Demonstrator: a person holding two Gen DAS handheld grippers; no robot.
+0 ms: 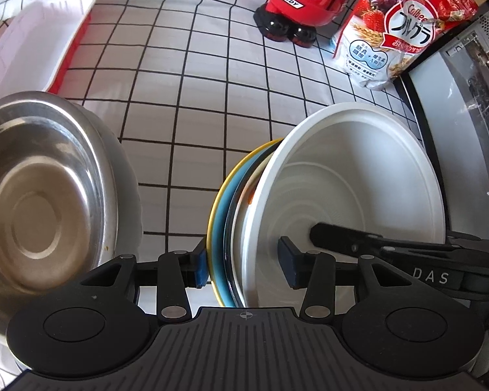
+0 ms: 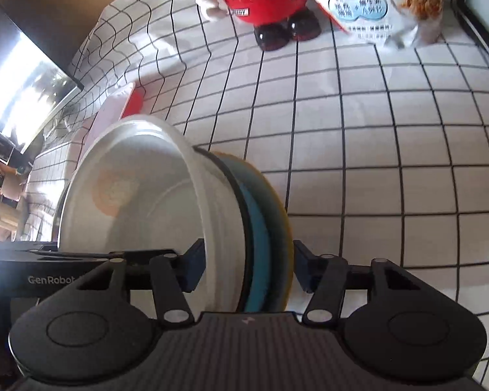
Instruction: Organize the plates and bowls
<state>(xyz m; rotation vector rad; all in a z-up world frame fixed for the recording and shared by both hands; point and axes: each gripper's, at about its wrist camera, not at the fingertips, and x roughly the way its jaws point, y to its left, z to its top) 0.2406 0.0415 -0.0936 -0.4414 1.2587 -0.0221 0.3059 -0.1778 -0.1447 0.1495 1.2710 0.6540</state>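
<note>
The left claw (image 1: 244, 265) sits at the lower middle of the left wrist view with its jaws astride a stack of dishes standing on edge: the left pad touches the yellow rim of the outermost plate, while the right pad stands inside the white bowl (image 1: 358, 176) with a clear gap to its wall, so this claw is open around the stack rather than clamped. The stack, from left to right in that view, is a yellow-rimmed plate (image 1: 216, 202), a blue plate (image 1: 226, 215), a dark-rimmed dish (image 1: 236, 202) and the white bowl, whose hollow faces the right of the frame. A black finger of the right claw reaches into the bowl from the lower right. In the right wrist view the right claw (image 2: 249, 268) brackets the same stack at the lower middle; its left pad lies against the bowl's wall, the right pad stands just beside the yellow plate's back, and contact there cannot be told. At the left edge of the left wrist view a steel bowl (image 1: 39, 202) rests on the worktop (image 1: 212, 97), which wears a white cloth with a black grid. A white tray with a red side (image 1: 36, 42) lies in the upper left, a red figurine (image 1: 296, 0) stands at the top middle, and a red cereal bag (image 1: 401, 26) stands in the upper right.
</note>
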